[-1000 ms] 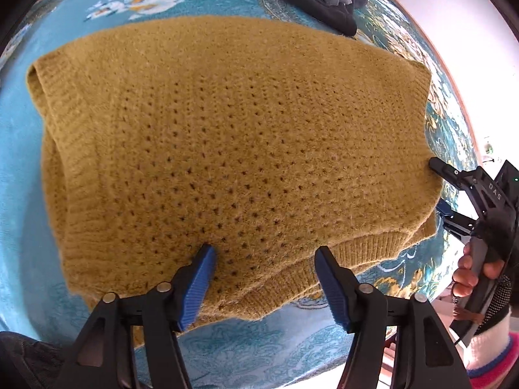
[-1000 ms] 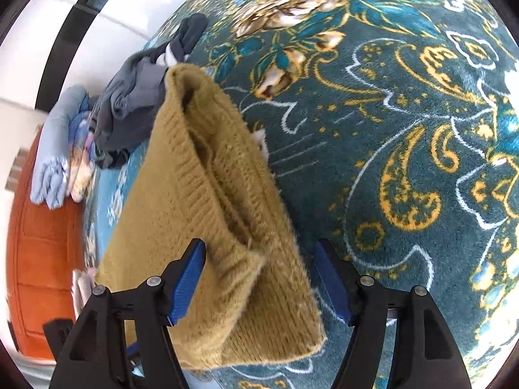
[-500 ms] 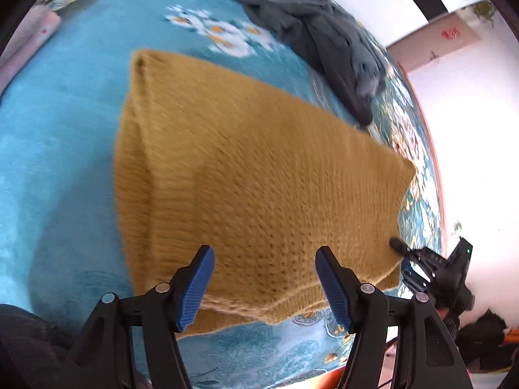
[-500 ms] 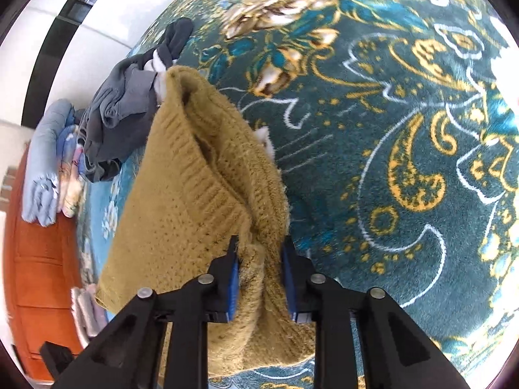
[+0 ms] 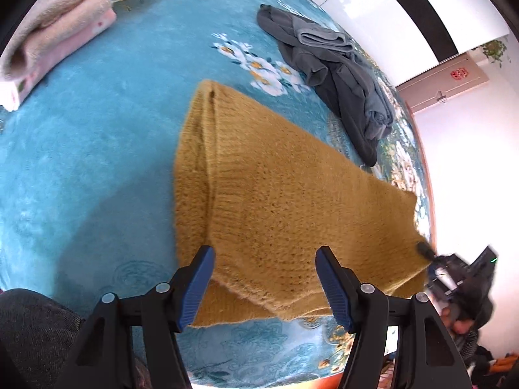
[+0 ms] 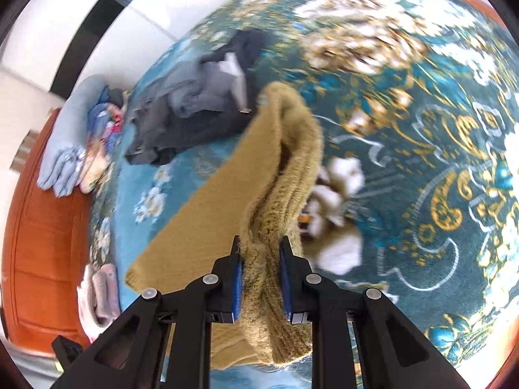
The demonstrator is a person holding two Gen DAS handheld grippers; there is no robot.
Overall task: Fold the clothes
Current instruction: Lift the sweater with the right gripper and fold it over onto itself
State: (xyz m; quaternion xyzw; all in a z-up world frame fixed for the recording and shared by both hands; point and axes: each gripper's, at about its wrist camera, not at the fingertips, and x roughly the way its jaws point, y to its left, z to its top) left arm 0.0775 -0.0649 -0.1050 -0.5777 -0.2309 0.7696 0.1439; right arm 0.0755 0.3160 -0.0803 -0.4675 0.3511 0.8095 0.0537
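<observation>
A folded mustard knit sweater point(image 5: 285, 201) lies on the blue floral cloth point(image 5: 97, 149). My left gripper point(image 5: 264, 278) is open, its blue pads on either side of the sweater's near edge, not touching it. My right gripper point(image 6: 261, 275) is shut on the sweater's point(image 6: 269, 194) folded edge and lifts that side off the cloth. The right gripper also shows in the left wrist view point(image 5: 425, 249) at the sweater's right corner.
A dark grey heap of clothes point(image 5: 337, 74) lies beyond the sweater. A folded pink-white towel point(image 5: 52, 52) lies at the far left. Folded light-blue items point(image 6: 71, 142) sit by an orange-brown edge point(image 6: 35, 233). The cloth's front edge is close below.
My right gripper closed on the sweater's edge and has lifted it. My left gripper stayed open and drew back and up, so the sweater looks smaller and farther.
</observation>
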